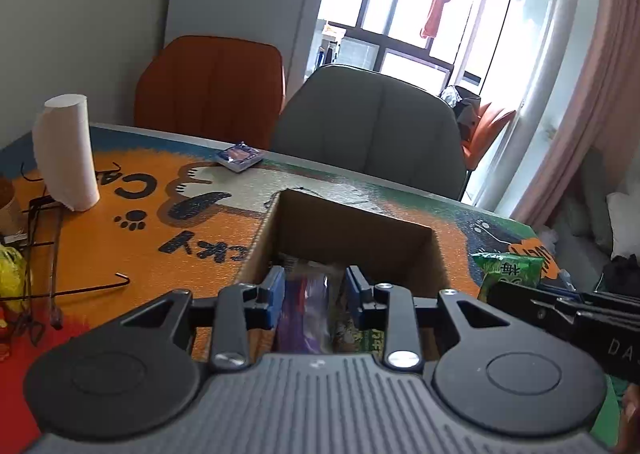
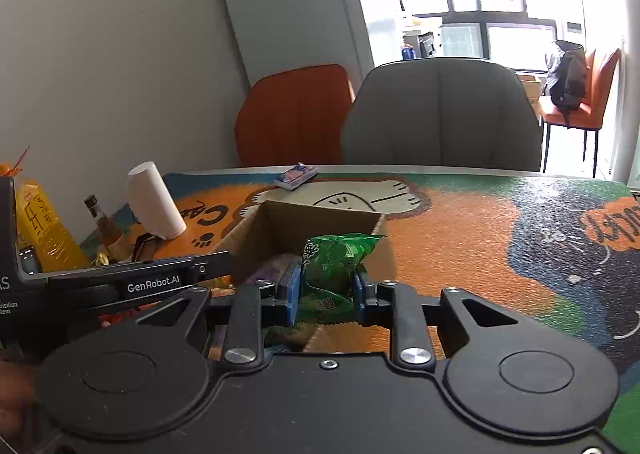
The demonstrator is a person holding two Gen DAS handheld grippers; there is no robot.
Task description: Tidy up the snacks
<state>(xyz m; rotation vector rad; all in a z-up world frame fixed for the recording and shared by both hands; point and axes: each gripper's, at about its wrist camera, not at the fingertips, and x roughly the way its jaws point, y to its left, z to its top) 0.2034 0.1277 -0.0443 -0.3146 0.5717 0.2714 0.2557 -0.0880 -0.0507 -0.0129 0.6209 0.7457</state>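
Where the left gripper (image 1: 315, 296) reaches over the near rim of the cardboard box (image 1: 352, 226), a purple snack packet (image 1: 304, 306) is seen clamped between its blue pads; the packet is blurred and its print cannot be read. Below it, inside the box, further wrappers are partly hidden by the gripper body, and only a scrap of green and white print is made out. The box stands near the middle of the table (image 1: 120, 238), on a mat printed with cartoon cats.

A green snack bag (image 2: 336, 270) is held pinched in the right gripper (image 2: 326, 290), over the right near corner of the box (image 2: 312, 220). In the left wrist view, this green bag (image 1: 508, 266) is cut off by the dark arm of the right gripper.

A small blue packet (image 2: 296, 175) is seen lying at the far edge of the table, well apart from the box. A white paper roll (image 1: 66, 150) stands upright toward the left edge. Bottles and a yellow carton (image 2: 40, 226) at the left edge are partly hidden behind the left gripper's housing. A black wire rack (image 1: 44, 246) near the roll is hard to make out.
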